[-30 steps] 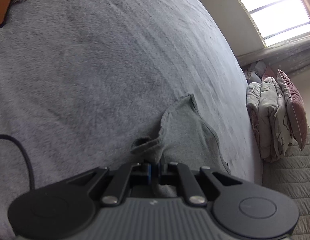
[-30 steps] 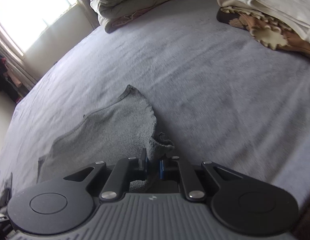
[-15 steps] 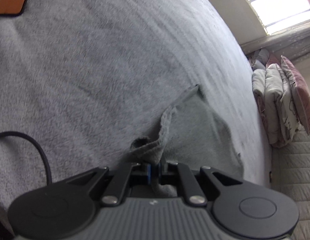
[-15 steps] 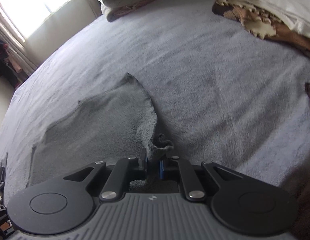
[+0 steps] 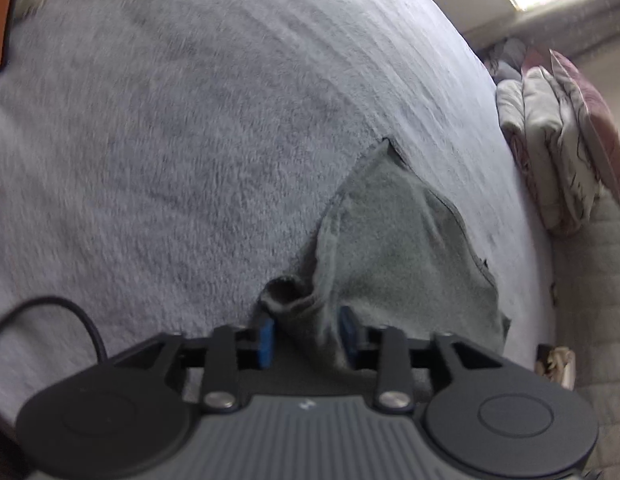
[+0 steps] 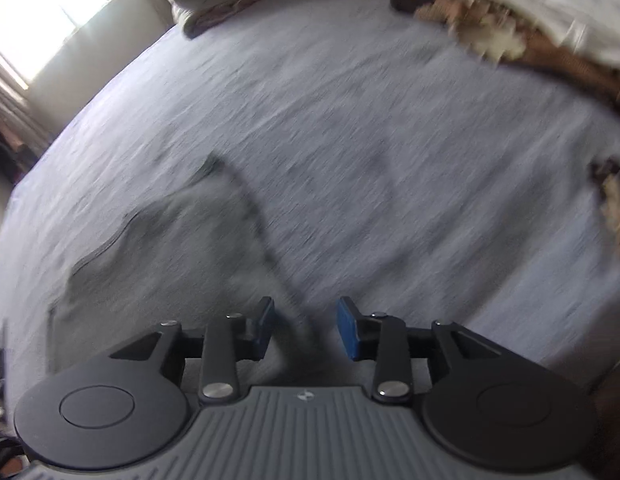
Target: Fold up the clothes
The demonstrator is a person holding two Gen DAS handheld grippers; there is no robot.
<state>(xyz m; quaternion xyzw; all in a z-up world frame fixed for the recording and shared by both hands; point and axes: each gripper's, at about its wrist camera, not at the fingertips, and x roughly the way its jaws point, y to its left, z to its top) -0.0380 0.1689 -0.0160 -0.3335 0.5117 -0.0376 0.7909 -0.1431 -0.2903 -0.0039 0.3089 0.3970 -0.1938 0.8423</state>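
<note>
Left wrist view first: my left tongs are spread apart, both blue pads showing, and a bunched corner of the grey cloth sits loosely in the gap between them, so nothing is pinched. The cloth spreads out from there across the grey fleece bed cover, one pointed corner lying flat further up the bed. A black cable loops over the cover on the left side. Off to the right, at the edge of the bed, there's a stack of folded bedding with a pink pillow leaning on it.

Right wrist view is pretty smeared with motion blur. My right tongs are also released, pads wide apart, and a dark edge of the same grey cloth runs down into the gap without being clamped. The rest of the cloth lies on the cover to the left of the tongs. Top right there's a pile of cream and brown ruffled fabric, and the bright window is up in the left corner. Another bit of brown frilly stuff pokes in at the right edge, too blurry to make out.
</note>
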